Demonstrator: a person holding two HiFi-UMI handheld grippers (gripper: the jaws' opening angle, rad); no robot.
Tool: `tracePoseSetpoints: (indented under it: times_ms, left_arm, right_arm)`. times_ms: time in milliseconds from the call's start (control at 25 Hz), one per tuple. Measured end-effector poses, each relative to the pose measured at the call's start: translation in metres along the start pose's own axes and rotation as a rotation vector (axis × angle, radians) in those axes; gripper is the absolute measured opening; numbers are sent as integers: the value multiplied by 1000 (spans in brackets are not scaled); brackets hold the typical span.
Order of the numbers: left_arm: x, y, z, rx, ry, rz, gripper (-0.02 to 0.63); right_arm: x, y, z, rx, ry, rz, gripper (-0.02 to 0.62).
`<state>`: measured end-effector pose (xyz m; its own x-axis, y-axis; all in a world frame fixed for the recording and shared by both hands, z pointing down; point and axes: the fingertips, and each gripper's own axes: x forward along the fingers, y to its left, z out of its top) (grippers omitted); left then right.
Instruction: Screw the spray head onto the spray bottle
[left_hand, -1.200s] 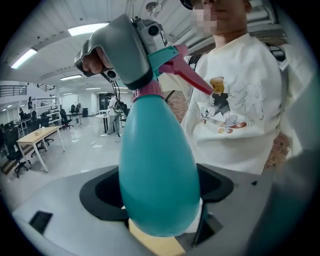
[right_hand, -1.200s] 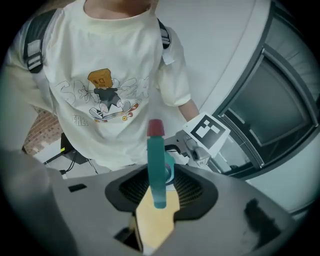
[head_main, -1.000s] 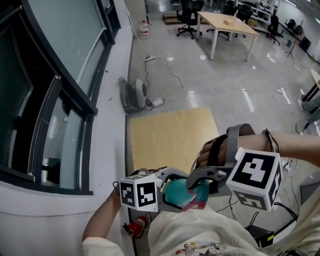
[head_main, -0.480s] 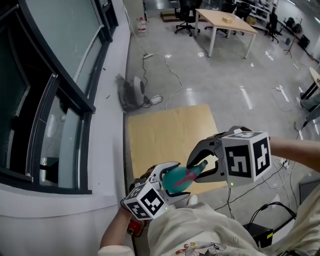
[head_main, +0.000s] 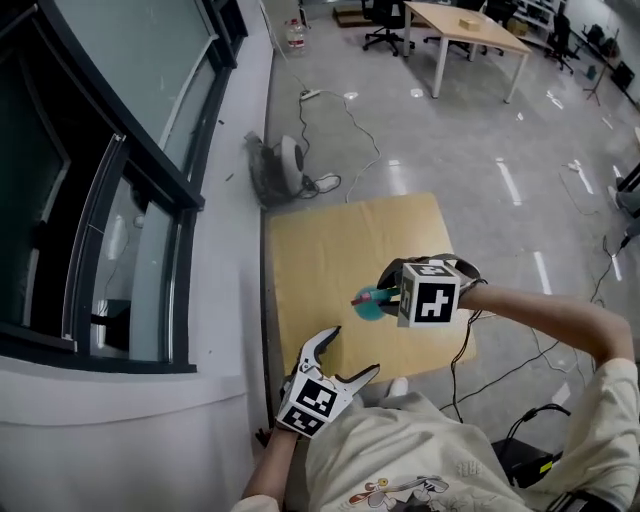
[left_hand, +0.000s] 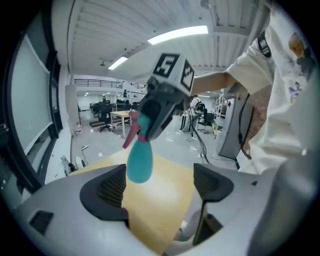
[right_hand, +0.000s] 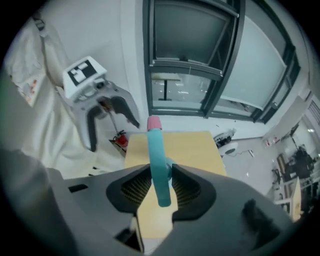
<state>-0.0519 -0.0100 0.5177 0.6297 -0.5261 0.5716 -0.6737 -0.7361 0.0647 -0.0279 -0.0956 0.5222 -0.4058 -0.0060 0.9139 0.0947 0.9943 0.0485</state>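
A teal spray bottle (head_main: 369, 303) with a pink trigger hangs over the wooden table (head_main: 320, 250). My right gripper (head_main: 385, 297) is shut on its spray head. In the right gripper view the teal head (right_hand: 157, 160) with its pink tip sits clamped between the pads of that gripper (right_hand: 160, 187). In the left gripper view the bottle body (left_hand: 139, 162) dangles below the right gripper (left_hand: 154, 127). My left gripper (head_main: 352, 352) stands open and empty at the table's near edge, apart from the bottle. Nothing lies between its jaws (left_hand: 159, 187). It shows open in the right gripper view too (right_hand: 114, 134).
A window wall runs along the left. On the floor beyond the table lie a fan-like device (head_main: 280, 165) and cables. A desk (head_main: 470, 25) with office chairs stands far back. A red fire extinguisher (right_hand: 119, 140) sits by the table's near corner.
My left gripper has let go of the bottle, opened and dropped to the table's near edge. The right gripper has rolled and come down over the table with the bottle.
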Motion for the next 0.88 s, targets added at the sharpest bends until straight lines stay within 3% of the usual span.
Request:
tracePoseSetpoints:
  times_ms: [120, 240, 560, 880]
  left_arm:
    - [-4, -1, -20, -62, 44, 80, 397]
    - [-10, -7, -18, -112, 17, 120, 322]
    - [-29, 13, -26, -228, -13, 260, 9]
    - [-27, 14, -26, -215, -6, 223, 8]
  right_arm:
    - [67, -24, -30, 54, 68, -34, 127]
    - [111, -37, -50, 74, 105, -38, 127]
    - [161, -44, -75, 127, 199, 24, 127]
    - [172, -38, -74, 152, 180, 34, 134]
